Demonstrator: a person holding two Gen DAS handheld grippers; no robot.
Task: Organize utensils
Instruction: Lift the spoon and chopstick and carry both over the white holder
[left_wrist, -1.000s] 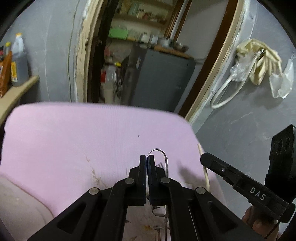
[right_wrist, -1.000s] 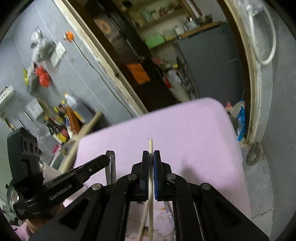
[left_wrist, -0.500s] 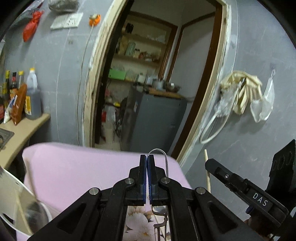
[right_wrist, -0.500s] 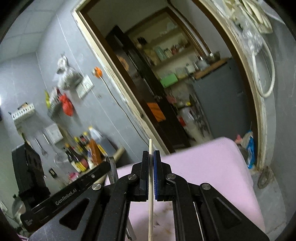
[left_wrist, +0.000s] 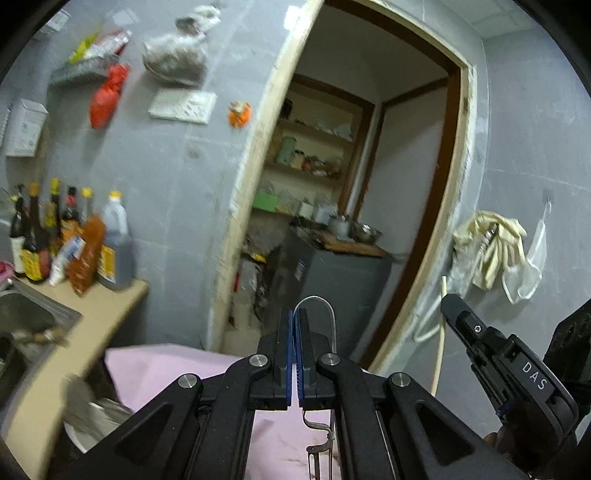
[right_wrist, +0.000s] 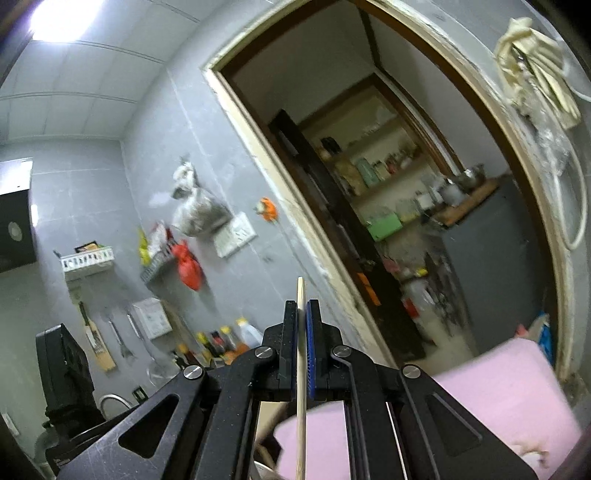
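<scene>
My left gripper (left_wrist: 295, 317) is shut on a thin metal wire utensil (left_wrist: 325, 302). Its looped end arches over the right pad, and its lower part hangs below the jaws. My right gripper (right_wrist: 302, 306) is shut on a pale wooden chopstick (right_wrist: 301, 398) that runs upright between the pads and pokes out above them. Both are lifted above the pink-covered table (left_wrist: 162, 365), which also shows low in the right wrist view (right_wrist: 506, 387). In the left wrist view the right gripper (left_wrist: 452, 304) stands to the right, with the chopstick (left_wrist: 440, 347) below its tip.
A counter (left_wrist: 96, 325) with several sauce bottles (left_wrist: 70, 236) and a steel sink (left_wrist: 26, 310) lies on the left. An open doorway (left_wrist: 332, 221) leads to shelves and a grey cabinet. Gloves and bags (left_wrist: 495, 247) hang on the right wall. A pale bowl (left_wrist: 92, 421) sits low left.
Both grippers have risen and tilted upward with their utensils still held. The pink table has dropped to the bottom of both views, and wall and doorway now fill them.
</scene>
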